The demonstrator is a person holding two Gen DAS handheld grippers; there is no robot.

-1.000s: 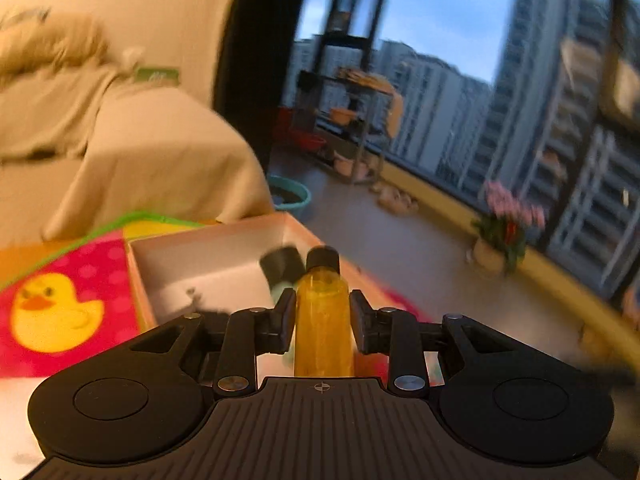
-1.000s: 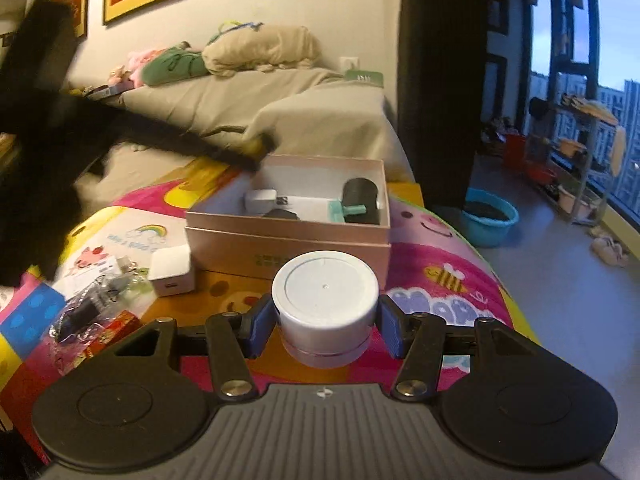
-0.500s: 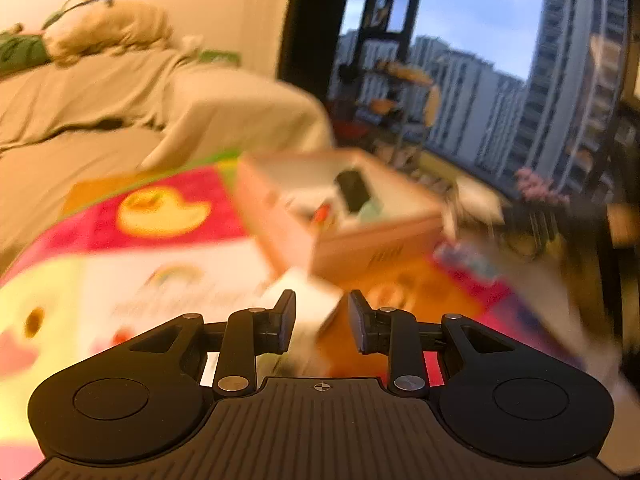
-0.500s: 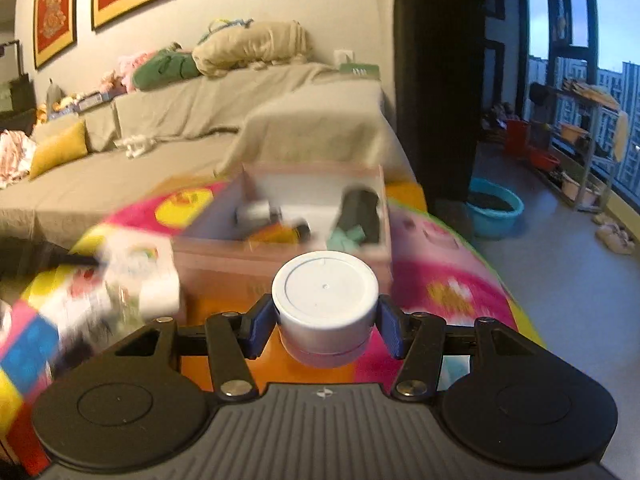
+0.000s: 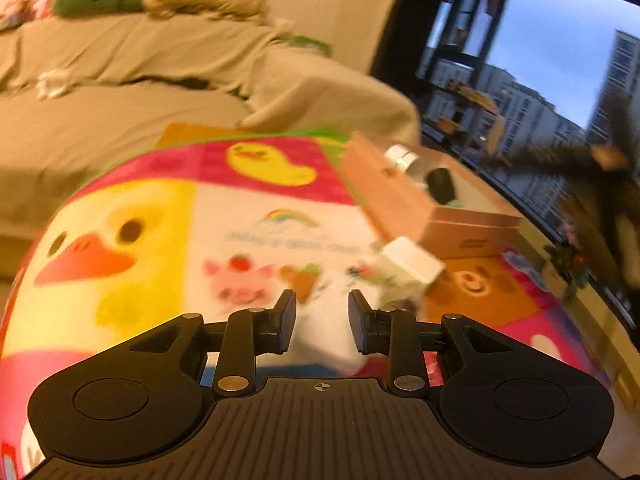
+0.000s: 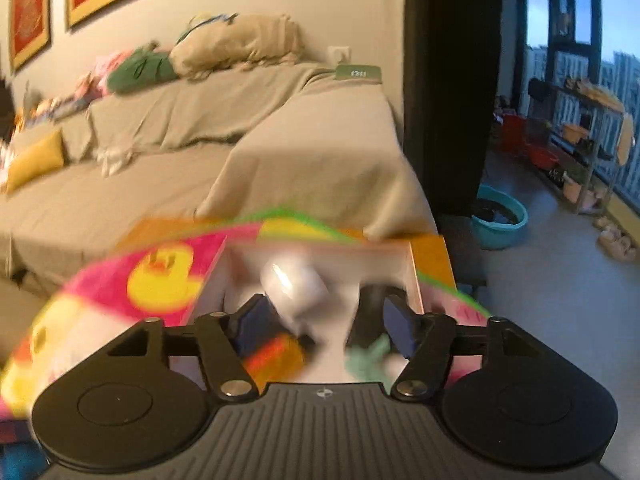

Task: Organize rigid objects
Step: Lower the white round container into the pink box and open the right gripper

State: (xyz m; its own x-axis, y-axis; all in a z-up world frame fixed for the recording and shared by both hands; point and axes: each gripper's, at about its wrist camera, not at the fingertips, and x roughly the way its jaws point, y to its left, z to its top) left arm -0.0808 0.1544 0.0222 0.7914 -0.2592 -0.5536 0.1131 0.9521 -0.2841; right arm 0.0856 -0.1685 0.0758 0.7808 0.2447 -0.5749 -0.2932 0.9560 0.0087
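A pink cardboard box (image 5: 452,220) stands on the colourful play mat (image 5: 160,220) and holds a black cylinder (image 5: 440,184) and a white jar (image 5: 400,157). My left gripper (image 5: 322,320) is open, low over the mat, with a blurred white object (image 5: 332,320) lying between its fingers. A white cube (image 5: 412,260) lies just beyond it. My right gripper (image 6: 324,326) is open above the box (image 6: 414,276). The white jar (image 6: 296,284) is blurred, tilted inside the box beside an orange bottle (image 6: 276,356) and a teal piece (image 6: 368,360).
A beige-covered sofa (image 6: 200,140) with cushions runs behind the mat. A teal basin (image 6: 500,220) sits on the floor at right near a shelf rack (image 6: 572,148) by the window. Small clutter lies on the mat near the cube.
My left gripper let go of the orange bottle in the box and swung left over the mat. My right gripper moved forward over the box, opened and released the white jar.
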